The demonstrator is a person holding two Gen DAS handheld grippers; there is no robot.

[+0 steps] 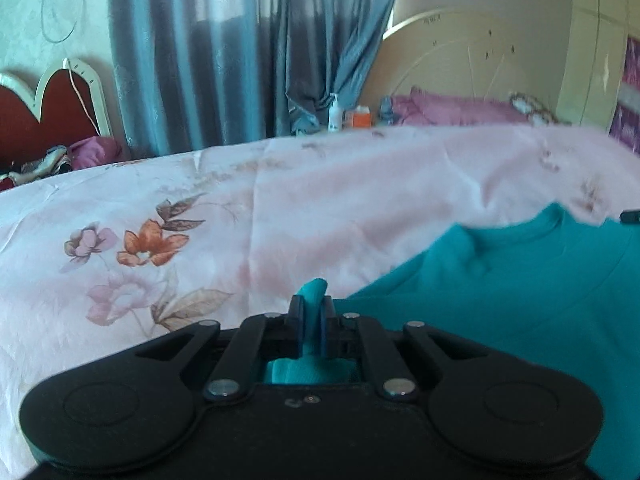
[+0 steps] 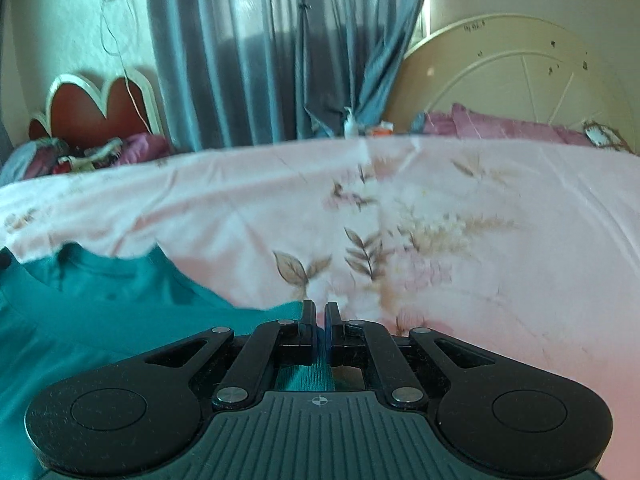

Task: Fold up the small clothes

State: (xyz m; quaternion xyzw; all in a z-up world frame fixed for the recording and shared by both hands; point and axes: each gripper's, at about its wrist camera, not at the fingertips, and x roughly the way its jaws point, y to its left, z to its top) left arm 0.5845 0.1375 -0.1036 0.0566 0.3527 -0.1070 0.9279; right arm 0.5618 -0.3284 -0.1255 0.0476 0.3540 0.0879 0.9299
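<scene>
Closest to us in the left wrist view is our left gripper [image 1: 311,312], and its fingers are pinched down on a fold of the teal shirt [image 1: 520,280], with a little tuft of the fabric poking up between the tips and more of it bunched behind them. Our right gripper [image 2: 320,312] has its fingers almost together too, with a thin strip of teal showing in the slot behind them, so we're clamped on the shirt's edge [image 2: 100,312] on that side as well.

The shirt itself lies spread on the pink floral bedsheet [image 1: 200,220], stretched between our two grippers: it runs off to the right in the left view and to the left in the right view. We can see the round neckline at its far edge in both.

Past the bed, both views catch the blue-grey curtains [image 1: 240,60], a cream headboard [image 1: 480,60] with purple pillows [image 1: 452,110] in front of it, and a red scalloped headboard [image 1: 48,108] off to the left. The left view shows a white pump bottle [image 1: 335,114] and an orange box [image 1: 358,118] clearly; in the right view they're mostly hidden behind the bed's edge. The right view gives a better look at the heap of clothes [image 2: 88,156] under the red headboard.
</scene>
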